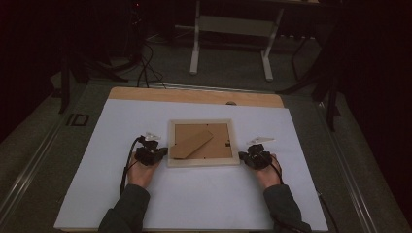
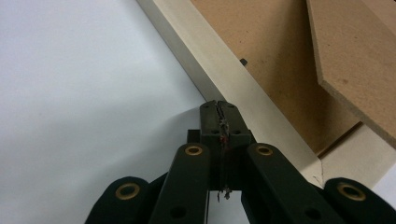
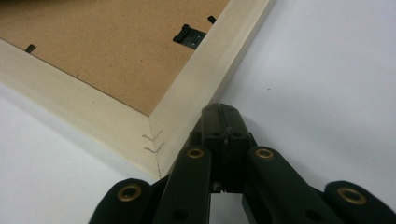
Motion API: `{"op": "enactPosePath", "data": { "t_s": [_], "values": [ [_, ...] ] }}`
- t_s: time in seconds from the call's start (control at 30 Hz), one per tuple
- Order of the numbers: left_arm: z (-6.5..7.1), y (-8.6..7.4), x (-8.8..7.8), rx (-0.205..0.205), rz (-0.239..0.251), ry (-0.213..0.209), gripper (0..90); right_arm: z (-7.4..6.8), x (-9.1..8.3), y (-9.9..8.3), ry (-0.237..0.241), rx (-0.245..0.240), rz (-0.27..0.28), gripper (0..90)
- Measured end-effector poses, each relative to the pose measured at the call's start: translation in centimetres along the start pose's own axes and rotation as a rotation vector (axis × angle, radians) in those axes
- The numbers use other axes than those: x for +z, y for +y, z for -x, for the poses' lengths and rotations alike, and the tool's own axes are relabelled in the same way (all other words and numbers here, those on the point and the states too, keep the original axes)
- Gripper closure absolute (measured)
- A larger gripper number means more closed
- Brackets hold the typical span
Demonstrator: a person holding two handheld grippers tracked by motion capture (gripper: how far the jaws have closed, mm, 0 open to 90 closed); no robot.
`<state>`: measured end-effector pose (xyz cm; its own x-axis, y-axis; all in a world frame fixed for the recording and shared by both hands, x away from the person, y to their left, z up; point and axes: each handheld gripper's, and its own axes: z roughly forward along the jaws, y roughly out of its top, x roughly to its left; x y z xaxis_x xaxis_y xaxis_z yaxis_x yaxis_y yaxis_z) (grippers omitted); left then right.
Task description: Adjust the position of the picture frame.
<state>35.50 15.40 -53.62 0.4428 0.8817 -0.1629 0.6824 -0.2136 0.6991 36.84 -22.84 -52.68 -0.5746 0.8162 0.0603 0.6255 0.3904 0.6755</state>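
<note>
A pale wooden picture frame [image 1: 202, 162] lies face down on the white table sheet [image 1: 194, 204], brown backing board up, its easel stand [image 1: 192, 144] slanting across the back. My left gripper [image 1: 163, 151] sits at the frame's left side near the near-left corner, jaws shut, tips touching the frame's outer edge [image 2: 233, 88]. My right gripper [image 1: 241, 156] sits at the near-right corner, shut, its tips against the frame's outer side [image 3: 201, 88]. Neither holds anything. A black hanger clip [image 3: 188, 36] and the stapled corner joint [image 3: 153, 142] show in the right gripper view.
The sheet covers a wooden tabletop [image 1: 194, 95] whose bare strip shows at the far edge. A white table stand [image 1: 233, 29] and cables [image 1: 143, 68] are on the dark floor beyond. Open sheet lies around the frame on all sides.
</note>
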Motion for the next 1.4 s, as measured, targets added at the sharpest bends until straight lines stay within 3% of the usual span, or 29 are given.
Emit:
{"op": "enactPosePath", "data": {
  "t_s": [0.33, 0.7, 0.9, 1.07, 1.33, 1.4],
  "values": [
    [-0.7, 0.1, 0.1, -0.025, 0.006, -0.008, 90.0, -0.7, -0.1, -0.4, 0.014, -0.001, 0.012, 90.0],
    [-0.7, -0.3, -0.4, -0.026, 0.001, -0.024, 90.0, -1.2, -0.3, -0.7, 0.010, -0.021, 0.012, 90.0],
    [-0.2, -0.9, -0.9, -0.018, -0.001, -0.020, 90.0, -1.3, -0.3, -0.7, 0.007, -0.019, 0.016, 90.0],
    [0.2, -1.6, -1.5, -0.016, -0.004, -0.027, 90.0, -0.8, -0.3, -0.6, 0.041, -0.036, 0.011, 90.0],
    [0.8, -2.4, -2.1, -0.006, -0.003, -0.045, 90.0, -0.5, -0.2, -0.7, 0.036, -0.021, 0.018, 90.0],
    [0.8, -2.5, -2.1, -0.009, -0.001, -0.049, 90.0, -0.4, -0.2, -0.5, 0.035, -0.035, 0.012, 90.0]
  ]
}}
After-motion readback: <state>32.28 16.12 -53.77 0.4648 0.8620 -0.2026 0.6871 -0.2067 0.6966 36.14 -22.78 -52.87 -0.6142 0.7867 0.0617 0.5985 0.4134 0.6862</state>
